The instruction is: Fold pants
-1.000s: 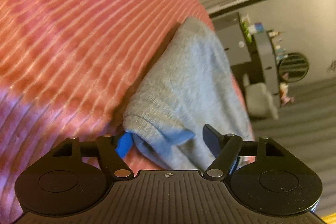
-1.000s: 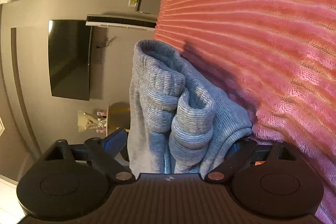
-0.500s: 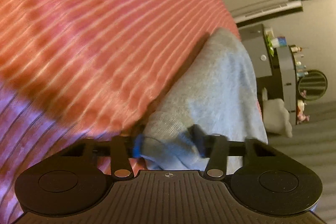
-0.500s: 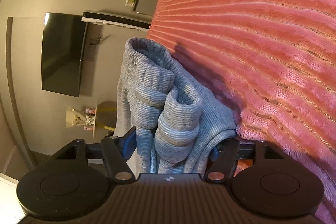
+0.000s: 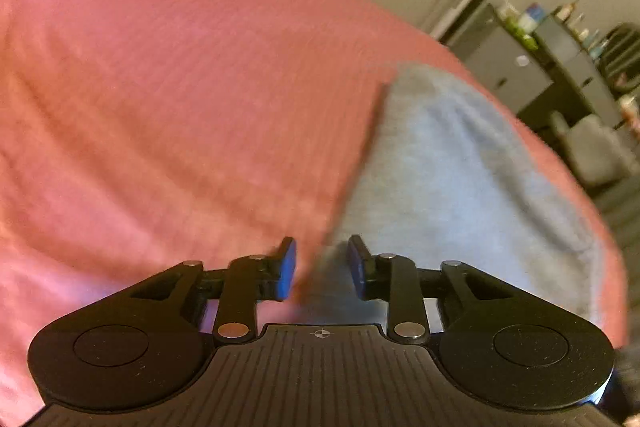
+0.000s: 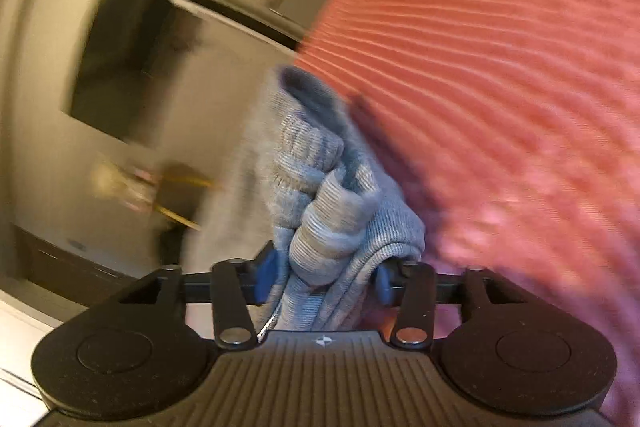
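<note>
The grey knit pants (image 5: 460, 171) lie on a pink ribbed bedspread (image 5: 180, 87). In the left wrist view my left gripper (image 5: 322, 269) is shut on the pants' near edge, with grey cloth pinched between the blue pads; the frame is blurred. In the right wrist view my right gripper (image 6: 326, 273) is shut on a bunched ribbed part of the pants (image 6: 332, 227), which rises in folds ahead of it beside the bedspread (image 6: 500, 67).
Beyond the bed's edge stand dark shelving with small items (image 5: 560, 39), a grey seat (image 5: 596, 147), a wall-mounted black TV (image 6: 120, 75) and a low side table (image 6: 176, 195). The bedspread stretches wide to the left of the pants.
Both grippers have closed from open onto the pants. Both views have since swung and tilted, with motion blur, and the cloth moves with the grippers.
</note>
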Available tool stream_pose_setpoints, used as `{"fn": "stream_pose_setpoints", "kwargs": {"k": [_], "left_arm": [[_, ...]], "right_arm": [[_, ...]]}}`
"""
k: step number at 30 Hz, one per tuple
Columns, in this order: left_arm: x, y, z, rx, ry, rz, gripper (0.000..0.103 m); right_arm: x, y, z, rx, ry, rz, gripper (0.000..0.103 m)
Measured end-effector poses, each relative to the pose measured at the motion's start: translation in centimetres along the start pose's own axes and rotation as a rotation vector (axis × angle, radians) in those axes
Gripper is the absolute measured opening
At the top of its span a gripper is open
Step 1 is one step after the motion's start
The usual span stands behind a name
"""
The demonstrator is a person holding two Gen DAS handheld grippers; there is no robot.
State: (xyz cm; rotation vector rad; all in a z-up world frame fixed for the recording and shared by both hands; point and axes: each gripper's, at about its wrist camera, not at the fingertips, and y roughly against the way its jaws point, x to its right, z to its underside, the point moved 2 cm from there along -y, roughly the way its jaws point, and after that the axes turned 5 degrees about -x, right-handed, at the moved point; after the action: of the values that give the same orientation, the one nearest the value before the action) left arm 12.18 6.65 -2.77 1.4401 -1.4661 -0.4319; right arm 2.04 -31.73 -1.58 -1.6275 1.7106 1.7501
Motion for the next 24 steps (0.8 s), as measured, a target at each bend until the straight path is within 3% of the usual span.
{"fn": "stream_pose_setpoints", "kwargs": {"k": [3, 5, 7, 10, 13, 17, 20, 24], "left_arm": [[-1.0, 1.5, 0.3, 0.010, -0.006, -0.005, 0.039], [-1.1, 2.4, 0.6, 0.022, -0.024, -0.002, 0.045], [-1.0, 3.0, 0.8, 0.038, -0.041, 0.011, 0.049], [-0.1, 3.2, 1.1, 0.060, -0.079, 0.016, 0.050], [1.6, 2.4, 0.9, 0.088, -0.141, -0.009, 0.054], [3.4, -0.1, 1.1, 0.052, -0.220, -0.079, 0.060], [3.3, -1.3, 1.8, 0.011, -0.266, -0.114, 0.061], [3.0, -0.5, 2.5, 0.013, -0.321, -0.145, 0.063]], "right_arm": [[-0.5, 1.7, 0.1, 0.034, -0.006, 0.014, 0.060], [-1.3, 3.0, 0.7, 0.090, 0.033, 0.080, 0.061], [-2.7, 3.9, 1.3, 0.155, 0.125, 0.118, 0.061], [-5.2, 4.4, 2.3, 0.225, 0.246, 0.081, 0.055], [-8.1, 3.7, 3.7, 0.260, 0.407, 0.108, 0.050], [-10.9, 1.2, 5.9, 0.250, 0.646, 0.168, 0.047], [-11.4, -1.7, 7.1, 0.175, 0.797, 0.303, 0.046], [-11.7, -2.0, 7.2, 0.153, 0.823, 0.332, 0.046]]}}
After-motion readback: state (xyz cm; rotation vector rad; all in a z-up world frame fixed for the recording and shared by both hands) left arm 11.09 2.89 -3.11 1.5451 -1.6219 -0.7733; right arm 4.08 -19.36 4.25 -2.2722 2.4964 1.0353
